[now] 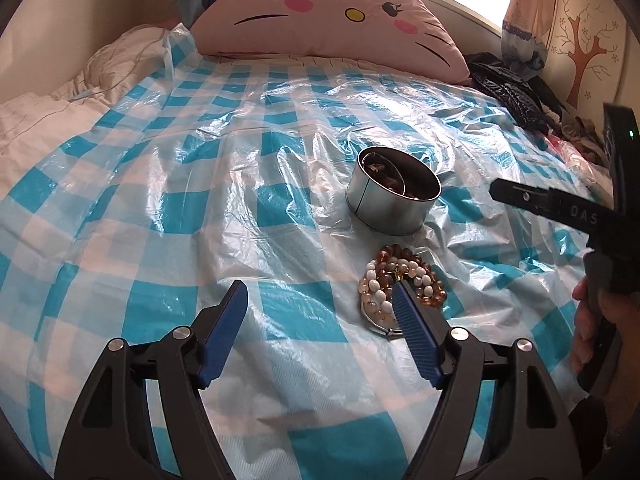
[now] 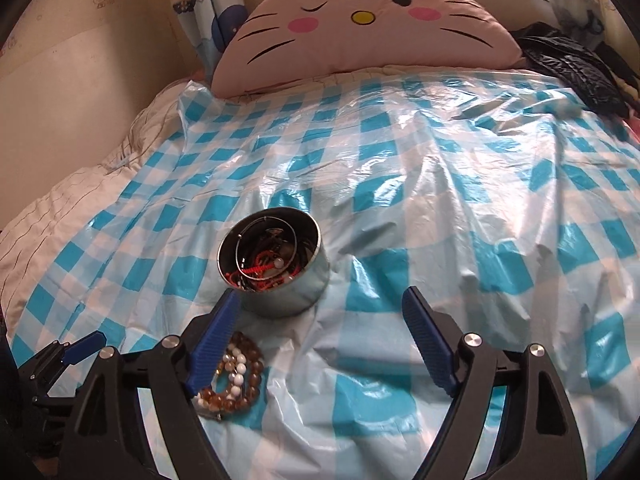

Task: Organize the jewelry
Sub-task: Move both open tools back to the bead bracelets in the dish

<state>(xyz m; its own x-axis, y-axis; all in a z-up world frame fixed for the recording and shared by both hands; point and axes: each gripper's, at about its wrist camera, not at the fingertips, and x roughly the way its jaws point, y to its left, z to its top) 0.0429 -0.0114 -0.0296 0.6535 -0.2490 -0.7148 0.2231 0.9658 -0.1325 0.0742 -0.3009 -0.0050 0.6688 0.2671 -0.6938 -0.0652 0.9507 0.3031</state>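
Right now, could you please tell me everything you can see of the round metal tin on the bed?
The round metal tin is a short, shiny silver cylinder with a side seam, open-topped and upright on the blue-checked plastic sheet. Inside lie red cords, beads, dark strands and thin wire hoops. A pile of amber and white bead bracelets lies just in front of it, apart. Neither gripper touches it.

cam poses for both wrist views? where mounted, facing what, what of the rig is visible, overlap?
Left wrist: behind the left tool, facing up the bed toward the cat pillow; open fingers, right tool and hand at right.
Right wrist: behind the right tool, same heading; open fingers, left tool at lower left.
Shared: tin, bead bracelets, checked plastic sheet, pillow.
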